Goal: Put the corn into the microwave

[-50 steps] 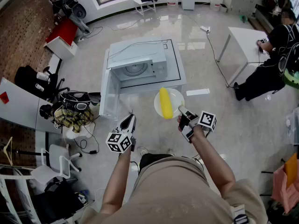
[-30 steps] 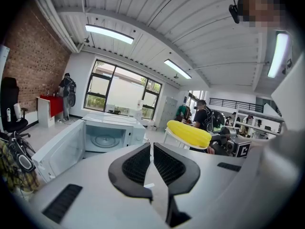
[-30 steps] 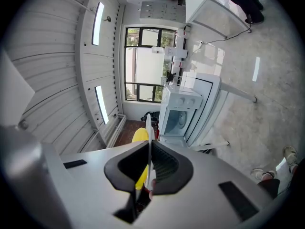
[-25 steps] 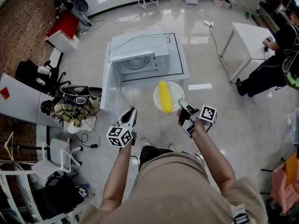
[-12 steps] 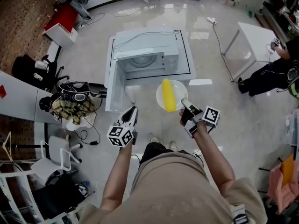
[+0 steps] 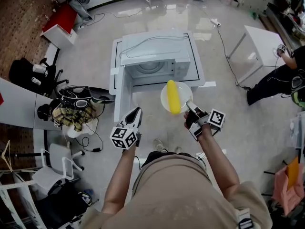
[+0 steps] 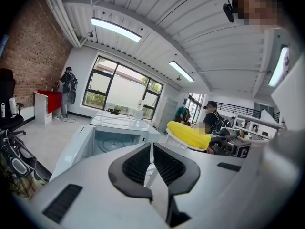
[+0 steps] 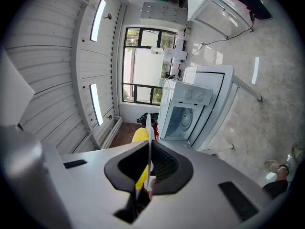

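Glossy grey floor (image 6: pixel 257 137), white table (image 6: pixel 197 67) under open microwave (image 6: pixel 153 61), brick wall (image 7: pixel 28 56)

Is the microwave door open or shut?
Open: the door stands swung out beside the microwave, and the turntable inside is visible.

Operator wears a tan short-sleeve shirt (image 6: pixel 176 194). Left gripper (image 6: pixel 136 111) and right gripper (image 6: pixel 189 105) have pale grey shells and black ribbed fingers (image 7: pixel 137 164). Each carries a cube (image 6: pixel 124 137) of black-and-white square markers.
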`<action>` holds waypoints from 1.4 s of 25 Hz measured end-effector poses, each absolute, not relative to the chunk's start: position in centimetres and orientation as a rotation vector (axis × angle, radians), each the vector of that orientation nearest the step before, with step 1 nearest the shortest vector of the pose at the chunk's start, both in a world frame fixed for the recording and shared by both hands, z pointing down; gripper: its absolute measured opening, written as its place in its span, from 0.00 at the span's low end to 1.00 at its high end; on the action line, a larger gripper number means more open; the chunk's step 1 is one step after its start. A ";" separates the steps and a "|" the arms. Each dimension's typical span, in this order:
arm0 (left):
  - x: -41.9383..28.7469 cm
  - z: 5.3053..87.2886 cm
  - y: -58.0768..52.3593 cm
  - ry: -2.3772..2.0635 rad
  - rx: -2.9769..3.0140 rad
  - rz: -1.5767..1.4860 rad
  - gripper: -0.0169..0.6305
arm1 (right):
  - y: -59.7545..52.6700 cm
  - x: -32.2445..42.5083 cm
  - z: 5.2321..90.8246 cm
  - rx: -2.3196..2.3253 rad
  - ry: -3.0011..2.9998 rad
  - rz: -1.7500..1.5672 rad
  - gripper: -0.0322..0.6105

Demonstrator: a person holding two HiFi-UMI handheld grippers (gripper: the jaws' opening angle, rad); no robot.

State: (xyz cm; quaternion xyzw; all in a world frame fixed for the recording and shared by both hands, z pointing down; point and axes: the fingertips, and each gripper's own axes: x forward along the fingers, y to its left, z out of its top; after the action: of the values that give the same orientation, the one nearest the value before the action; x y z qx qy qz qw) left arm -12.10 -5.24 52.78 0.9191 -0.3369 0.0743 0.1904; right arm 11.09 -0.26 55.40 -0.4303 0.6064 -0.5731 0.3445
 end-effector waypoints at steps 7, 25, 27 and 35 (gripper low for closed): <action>-13.5 52.3 -7.5 -0.928 2.592 0.181 0.04 | -2.4 10.1 55.6 -1.134 1.566 -1.471 0.08; -13.4 53.1 -13.2 -0.912 2.585 0.206 0.04 | -9.8 7.6 59.1 -1.155 1.618 -1.514 0.08; -13.1 53.4 -13.9 -0.930 2.569 0.221 0.04 | -11.3 7.6 59.6 -1.136 1.626 -1.531 0.08; -10.4 54.6 -16.4 -0.930 2.559 0.267 0.04 | -16.1 8.6 62.3 -1.128 1.678 -1.545 0.08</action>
State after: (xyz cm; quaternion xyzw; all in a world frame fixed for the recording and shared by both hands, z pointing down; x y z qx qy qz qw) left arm -10.44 -16.44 54.63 0.9161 -0.3331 0.0955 0.2016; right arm 8.63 -16.14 62.31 -0.4238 0.6303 -0.5802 0.2942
